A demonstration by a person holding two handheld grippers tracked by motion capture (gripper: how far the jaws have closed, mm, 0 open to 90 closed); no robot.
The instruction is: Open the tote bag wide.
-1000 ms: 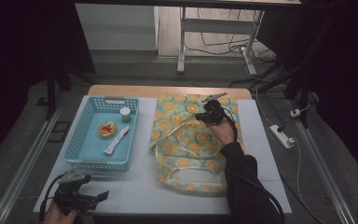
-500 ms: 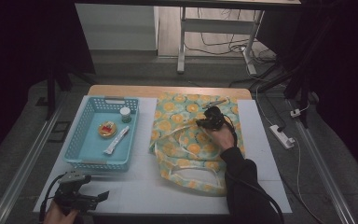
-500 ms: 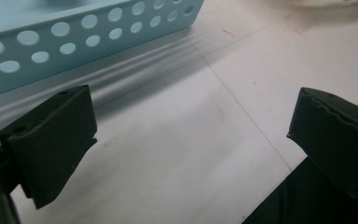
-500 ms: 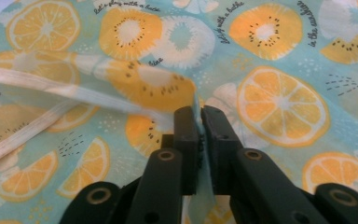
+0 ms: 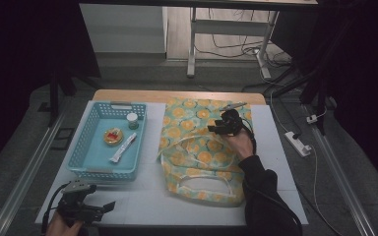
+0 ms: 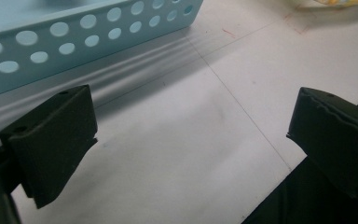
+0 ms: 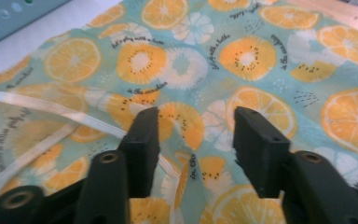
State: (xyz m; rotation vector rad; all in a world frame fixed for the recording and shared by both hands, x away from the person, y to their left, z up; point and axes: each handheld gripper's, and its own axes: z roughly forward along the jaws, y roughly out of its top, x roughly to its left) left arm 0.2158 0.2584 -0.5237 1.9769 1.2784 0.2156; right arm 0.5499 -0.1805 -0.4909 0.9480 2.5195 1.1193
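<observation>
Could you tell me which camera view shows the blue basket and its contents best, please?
The high view: the whole blue basket shows from above, with a small jar, a round item and a white packet inside. The left gripper view catches just its perforated side wall; the right gripper view, a corner.

Right tongs [image 5: 215, 129] over citrus-print bag [image 5: 197, 152], jaws just opening; left tongs [image 5: 103, 207] beside blue basket [image 5: 94, 169].
</observation>
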